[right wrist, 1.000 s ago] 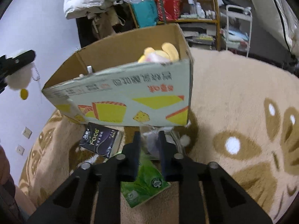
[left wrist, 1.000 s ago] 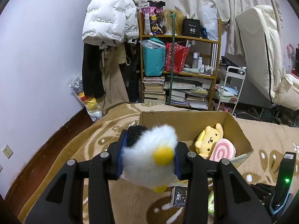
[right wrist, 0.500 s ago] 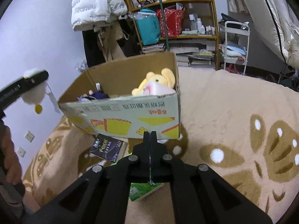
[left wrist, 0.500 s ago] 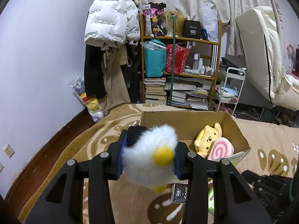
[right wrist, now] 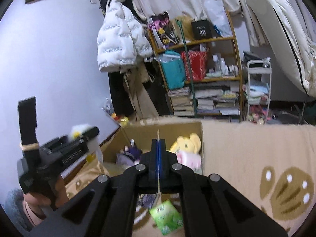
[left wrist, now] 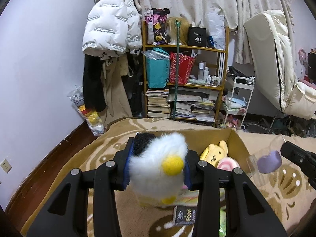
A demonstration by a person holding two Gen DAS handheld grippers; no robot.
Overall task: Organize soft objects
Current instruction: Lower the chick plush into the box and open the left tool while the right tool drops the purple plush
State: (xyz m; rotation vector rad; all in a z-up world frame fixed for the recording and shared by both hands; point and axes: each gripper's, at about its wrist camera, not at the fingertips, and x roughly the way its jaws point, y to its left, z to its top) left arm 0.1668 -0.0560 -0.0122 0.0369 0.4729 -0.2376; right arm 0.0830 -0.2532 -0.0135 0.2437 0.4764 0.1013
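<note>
**Sorting partly complete**

The left gripper (left wrist: 157, 165) clamps a white fluffy toy (left wrist: 158, 167) above the cardboard box (left wrist: 240, 144), which already holds a yellow plush (left wrist: 216, 154). The right gripper (right wrist: 158, 158), fingers together, pinches a clear bag (left wrist: 254, 167) containing a purple item (left wrist: 269, 162); both await placement.

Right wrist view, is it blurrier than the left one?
Yes: right wrist view shows motion smear on the green tissue pack and left gripper; left wrist view is sharp on the fluffy white plush, fisheye-bent at the edges.
</note>
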